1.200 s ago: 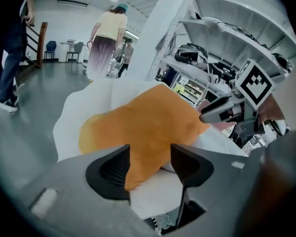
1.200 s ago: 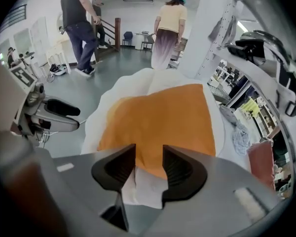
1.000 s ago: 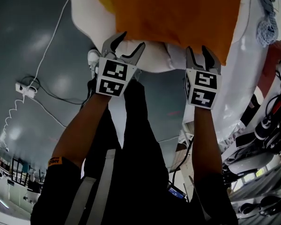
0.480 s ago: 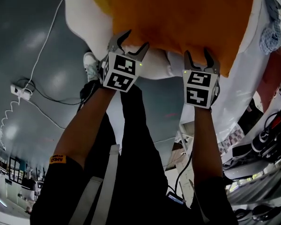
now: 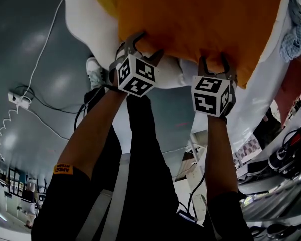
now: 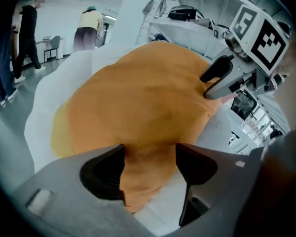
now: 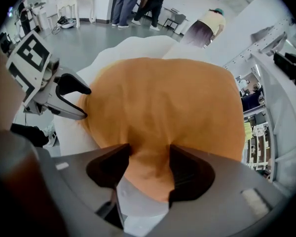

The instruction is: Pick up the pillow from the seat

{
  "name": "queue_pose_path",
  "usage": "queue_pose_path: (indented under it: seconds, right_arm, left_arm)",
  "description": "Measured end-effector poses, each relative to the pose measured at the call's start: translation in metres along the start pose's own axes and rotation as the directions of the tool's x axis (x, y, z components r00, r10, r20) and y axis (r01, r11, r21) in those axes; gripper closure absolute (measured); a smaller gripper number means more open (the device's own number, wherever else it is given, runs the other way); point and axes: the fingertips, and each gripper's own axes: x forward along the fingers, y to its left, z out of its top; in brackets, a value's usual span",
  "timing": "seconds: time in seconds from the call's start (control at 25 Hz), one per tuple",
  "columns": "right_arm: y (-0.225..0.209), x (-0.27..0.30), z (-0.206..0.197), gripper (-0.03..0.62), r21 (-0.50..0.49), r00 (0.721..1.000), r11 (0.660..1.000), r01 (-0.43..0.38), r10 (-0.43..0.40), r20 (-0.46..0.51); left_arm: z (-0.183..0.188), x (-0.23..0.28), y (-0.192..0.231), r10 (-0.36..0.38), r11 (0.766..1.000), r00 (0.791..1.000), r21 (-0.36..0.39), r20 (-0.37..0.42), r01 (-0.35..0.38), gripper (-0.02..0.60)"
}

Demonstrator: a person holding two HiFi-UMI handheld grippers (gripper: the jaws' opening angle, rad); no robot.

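head view: from the person's head, steeply down, mid-range on orange pillow (image 5: 190, 19) and white seat (image 5: 90, 24) | left gripper view: rides left gripper (image 6: 149, 154), looks along its opening jaws, pillow edge close between them | right gripper view: likewise on right gripper (image 7: 149, 154), jaws opening | shared: pillow in all three; each gripper view catches the other gripper

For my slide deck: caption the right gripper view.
Right gripper, jaws opening, with the edge of the orange pillow between them, the pillow lying on the white seat.
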Motion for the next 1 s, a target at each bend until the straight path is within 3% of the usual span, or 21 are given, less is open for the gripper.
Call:
queue_pose_path:
  seconds: [0.16, 0.36, 0.72, 1.0]
  right_arm:
    - [0.0, 0.006, -0.001, 0.354, -0.033, 0.999, 0.999, 0.03, -0.031, -0.018]
    - [-0.001, 0.015, -0.001, 0.388, -0.049, 0.999, 0.998, 0.041, -0.042, -0.026]
    - [-0.002, 0.019, 0.004, 0.483, -0.023, 0.999, 0.999, 0.04, -0.04, 0.009]
    - [0.006, 0.006, 0.019, 0.567, 0.058, 0.997, 0.998, -0.007, 0.003, 0.074]
  left_arm:
    - [-0.003, 0.011, 0.001, 0.012, 0.998, 1.0, 0.059, -0.024, -0.011, 0.252]
    - [-0.004, 0.02, 0.001, 0.022, 0.997, 1.0, 0.071, -0.021, -0.02, 0.28]
    - [0.005, 0.023, -0.001, 0.046, 0.994, 0.999, 0.095, 0.002, -0.045, 0.443]
    - [0.012, 0.012, 0.004, 0.057, 0.994, 0.998, 0.089, 0.018, -0.058, 0.569]
